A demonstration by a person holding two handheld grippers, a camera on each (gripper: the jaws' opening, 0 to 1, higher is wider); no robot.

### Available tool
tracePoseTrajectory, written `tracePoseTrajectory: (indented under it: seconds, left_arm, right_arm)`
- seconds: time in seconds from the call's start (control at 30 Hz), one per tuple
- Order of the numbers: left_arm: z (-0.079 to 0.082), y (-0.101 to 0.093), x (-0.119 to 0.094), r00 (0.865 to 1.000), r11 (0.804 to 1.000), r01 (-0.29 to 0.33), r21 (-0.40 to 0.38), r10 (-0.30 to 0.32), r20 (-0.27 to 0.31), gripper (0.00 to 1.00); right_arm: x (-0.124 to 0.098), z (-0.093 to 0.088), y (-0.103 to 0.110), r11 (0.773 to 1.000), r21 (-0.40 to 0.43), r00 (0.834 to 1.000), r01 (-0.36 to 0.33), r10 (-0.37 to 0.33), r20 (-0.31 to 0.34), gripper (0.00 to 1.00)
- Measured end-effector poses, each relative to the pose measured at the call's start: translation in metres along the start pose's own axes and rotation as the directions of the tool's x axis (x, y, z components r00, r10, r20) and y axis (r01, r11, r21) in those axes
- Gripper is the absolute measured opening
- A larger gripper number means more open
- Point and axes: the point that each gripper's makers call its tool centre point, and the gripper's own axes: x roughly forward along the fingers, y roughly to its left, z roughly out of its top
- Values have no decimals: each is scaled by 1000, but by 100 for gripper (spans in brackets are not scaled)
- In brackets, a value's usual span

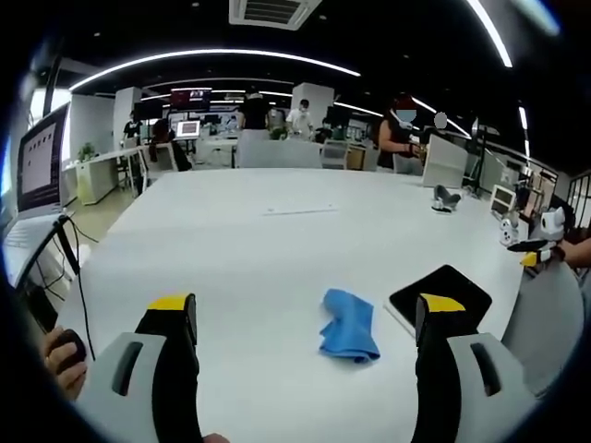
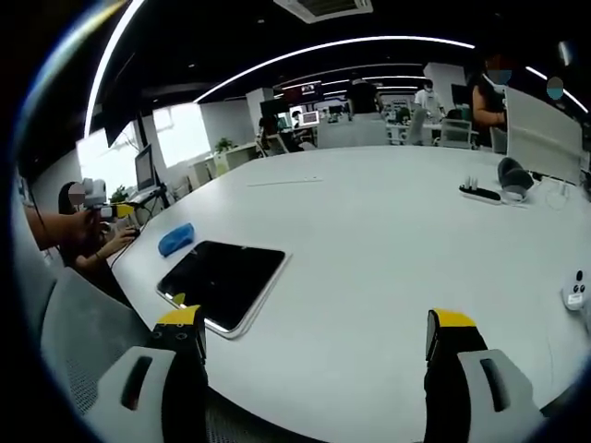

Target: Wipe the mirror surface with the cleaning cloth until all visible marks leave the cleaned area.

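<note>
Both my tongs hang spread wide over the white counter (image 1: 277, 249), gripping nothing.
The crumpled blue cleaning cloth (image 1: 349, 325) lies just beside the dark flat rectangular mirror (image 2: 223, 279), between my left tongs (image 1: 309, 318); my right tongs (image 2: 319, 332) hover near the mirror.

— What colours do we see on the table (image 1: 277, 268)?

— We see it plain white, with no pattern. On it the cleaning cloth (image 1: 349, 325) is bright blue, a little darker in its folds.

— And the mirror (image 2: 223, 280)?

— We read its face as glossy black, with a thin pale silver edge along the near side.

— The grippers?

— On the left gripper (image 1: 309, 318) we see black fingers (image 1: 175, 346) tipped with yellow, rising from light grey housings. The right gripper (image 2: 316, 330) shows the same scheme: black fingers (image 2: 447, 355), yellow tips, grey bodies.

— Anything else?

— We note a dark ceiling crossed by white light strips, and a grey chair back (image 2: 78, 346).
</note>
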Motion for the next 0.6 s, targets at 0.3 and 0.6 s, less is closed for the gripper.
tracePoseTrajectory:
  seconds: [0.3, 0.6]
  left_arm:
    - [-1, -3, 3, 1000, 1000, 10, 17, -10, -20, 99]
    - [5, -29, 24, 997, 996, 72, 48, -70, -44, 93]
  right_arm:
    - [0, 0, 0, 1000, 0, 1000, -4, 4, 2, 99]
    - [-1, 2, 1, 1000, 4, 1000, -2, 2, 11, 99]
